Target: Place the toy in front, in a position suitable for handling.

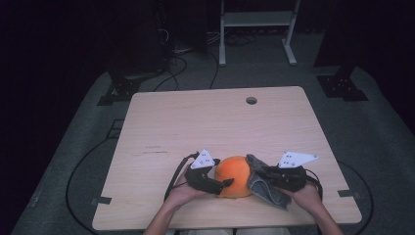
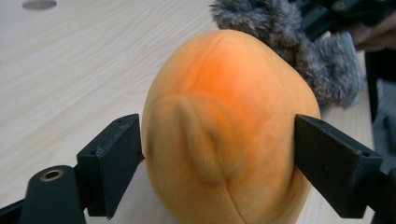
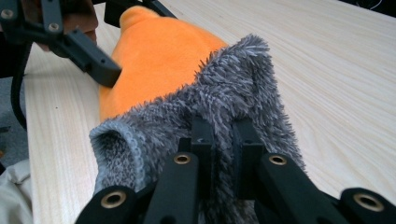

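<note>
An orange plush ball (image 1: 234, 176) rests near the front edge of the wooden table (image 1: 195, 122). My left gripper (image 1: 222, 183) is open around it. In the left gripper view the plush (image 2: 219, 140) sits between the two pads, which stand at its sides without denting it. One of its fingertips (image 3: 105, 72) rests against the orange plush (image 3: 159, 56) in the right gripper view. My right gripper (image 1: 260, 172) is shut on a grey fuzzy cloth (image 1: 266, 191) that lies against the plush's right side. That cloth (image 3: 233, 88) bunches up over the right gripper (image 3: 223, 135). It also appears behind the plush as the grey cloth (image 2: 299, 51).
A round cable hole (image 1: 251, 100) sits near the table's far edge. Beyond the table stand a white metal frame (image 1: 257, 29) and dark stands, with cables on the grey floor (image 1: 73, 161). Bare wood stretches across the table's far half.
</note>
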`<control>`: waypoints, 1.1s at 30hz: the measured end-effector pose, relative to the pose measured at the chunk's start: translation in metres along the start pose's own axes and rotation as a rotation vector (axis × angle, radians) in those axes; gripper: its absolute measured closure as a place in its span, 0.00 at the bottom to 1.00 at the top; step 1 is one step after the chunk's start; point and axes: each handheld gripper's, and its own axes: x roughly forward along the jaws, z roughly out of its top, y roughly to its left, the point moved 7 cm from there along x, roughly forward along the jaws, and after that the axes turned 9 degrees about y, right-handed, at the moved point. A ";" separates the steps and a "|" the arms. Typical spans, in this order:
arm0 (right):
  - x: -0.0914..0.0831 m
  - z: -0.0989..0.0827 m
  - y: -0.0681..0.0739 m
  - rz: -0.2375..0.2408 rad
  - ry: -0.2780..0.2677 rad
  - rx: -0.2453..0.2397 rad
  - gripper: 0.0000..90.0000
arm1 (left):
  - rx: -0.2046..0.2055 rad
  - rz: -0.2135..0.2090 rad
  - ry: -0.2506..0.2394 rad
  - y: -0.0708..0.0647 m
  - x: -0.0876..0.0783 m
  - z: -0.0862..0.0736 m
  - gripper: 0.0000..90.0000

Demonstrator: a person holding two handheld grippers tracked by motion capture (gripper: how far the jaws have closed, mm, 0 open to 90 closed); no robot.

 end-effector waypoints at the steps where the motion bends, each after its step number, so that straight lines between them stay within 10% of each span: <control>1: -0.001 -0.001 -0.001 -0.002 0.001 0.002 0.90 | 0.000 0.000 0.000 0.000 0.000 0.000 0.31; 5: -0.013 0.010 0.000 -0.045 -0.038 -0.037 0.90 | 0.107 0.124 -0.060 -0.007 0.000 0.011 0.49; 8: -0.022 0.034 0.021 -0.027 -0.118 -0.117 0.90 | 0.324 0.257 -0.084 -0.020 0.003 0.020 0.48; 13: -0.005 0.043 0.043 -0.019 -0.071 -0.199 0.90 | 0.414 0.265 -0.067 -0.027 0.008 0.011 0.47; 20: 0.000 0.012 0.004 -0.033 -0.033 -0.032 0.90 | 0.295 0.191 -0.083 -0.012 0.004 0.004 0.36; 24: 0.003 0.017 0.018 -0.015 -0.035 -0.081 0.90 | 0.088 0.092 -0.131 -0.007 -0.004 0.016 0.20; 27: 0.006 0.020 0.023 -0.009 -0.035 -0.106 0.90 | 0.119 0.108 -0.114 -0.003 -0.004 0.012 0.38; 33: 0.000 -0.004 -0.010 -0.059 0.010 0.028 0.90 | 0.154 0.137 -0.086 -0.002 -0.004 0.005 0.46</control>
